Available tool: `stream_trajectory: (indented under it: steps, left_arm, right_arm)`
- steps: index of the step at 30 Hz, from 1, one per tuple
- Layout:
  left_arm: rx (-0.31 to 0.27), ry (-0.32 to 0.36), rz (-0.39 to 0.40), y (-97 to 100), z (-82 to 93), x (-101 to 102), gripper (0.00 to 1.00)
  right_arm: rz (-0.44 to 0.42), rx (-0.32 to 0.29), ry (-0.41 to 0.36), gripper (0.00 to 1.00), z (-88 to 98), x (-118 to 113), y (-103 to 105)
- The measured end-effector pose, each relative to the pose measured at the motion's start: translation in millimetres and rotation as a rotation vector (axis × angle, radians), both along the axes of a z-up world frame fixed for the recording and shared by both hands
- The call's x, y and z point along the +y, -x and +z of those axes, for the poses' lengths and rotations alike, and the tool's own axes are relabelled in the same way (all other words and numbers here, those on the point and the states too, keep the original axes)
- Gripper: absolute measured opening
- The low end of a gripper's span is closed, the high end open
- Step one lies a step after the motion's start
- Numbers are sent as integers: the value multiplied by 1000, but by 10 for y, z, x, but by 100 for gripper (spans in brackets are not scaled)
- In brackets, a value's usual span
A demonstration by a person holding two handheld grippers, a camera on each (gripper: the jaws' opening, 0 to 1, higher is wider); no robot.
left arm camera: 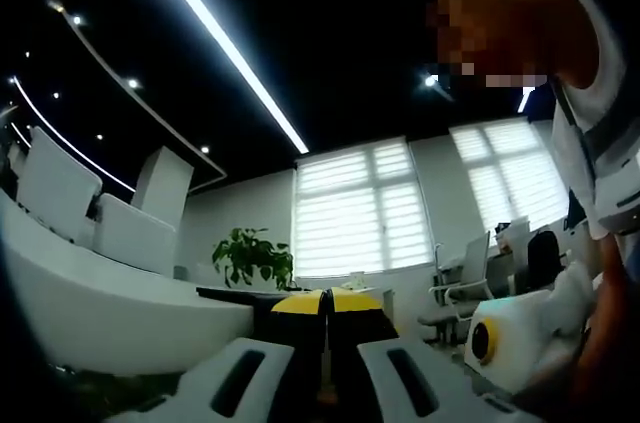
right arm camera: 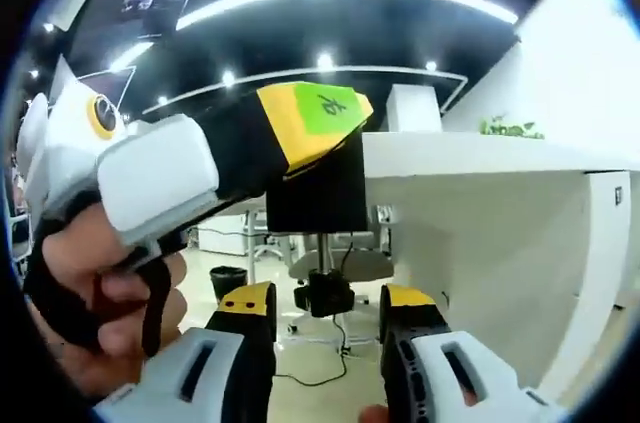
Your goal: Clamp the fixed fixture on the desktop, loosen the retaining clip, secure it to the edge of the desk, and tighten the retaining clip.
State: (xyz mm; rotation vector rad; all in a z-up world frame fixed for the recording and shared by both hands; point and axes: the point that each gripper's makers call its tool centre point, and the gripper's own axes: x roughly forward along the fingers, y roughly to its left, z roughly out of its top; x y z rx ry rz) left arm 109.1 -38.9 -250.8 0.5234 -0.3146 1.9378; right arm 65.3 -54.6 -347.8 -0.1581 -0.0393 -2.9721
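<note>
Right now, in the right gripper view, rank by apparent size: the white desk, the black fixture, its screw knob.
1. white desk
2. black fixture, though nearness inflates it
3. screw knob, smallest

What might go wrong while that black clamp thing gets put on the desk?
The black fixture hangs at the white desk edge, gripped by the left gripper; if that grip slips, it may drop. The right gripper is open, with the screw knob lined up between its jaws; a poor catch might twist the fixture crooked.
</note>
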Motion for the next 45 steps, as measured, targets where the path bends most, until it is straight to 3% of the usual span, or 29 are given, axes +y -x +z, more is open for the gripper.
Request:
stream_trajectory:
  steps: [7,16,20,22,26,28,33,43,44,45]
  left_arm:
    - [0,-7,-2,-1,2,-3,2]
    - [-2,-10,-5,-1,0,-5,2]
    - [-2,-11,-6,-2,0,-4,2]
    - [-1,-14,-7,-2,3,-10,2]
    - [-3,-19,-6,-1,0,-26,2]
    - [-8,-23,-9,1,3,-29,2]
    - [-6,-26,-8,4,5,-29,2]
    - [-16,-57,-18,9,16,-44,2]
    - [-15,-58,-18,9,15,-44,2]
    - [-15,-59,-17,8,15,-44,2]
  right_arm:
    - [-18,-4,-6,25,-50,-26,43]
    - [43,11,-10,23,-61,-5,93]
    - [150,57,-32,23,-46,-52,89]
    - [269,96,-34,23,-45,-97,81]
    - [428,103,-66,23,-41,-106,53]
    - [525,104,-37,23,-45,-124,39]
    - [655,103,-27,23,-47,-137,19]
    - [629,123,-18,23,-49,-130,17]
    - [618,118,-12,24,-47,-129,8]
    - [600,106,44,27,-32,-125,-4]
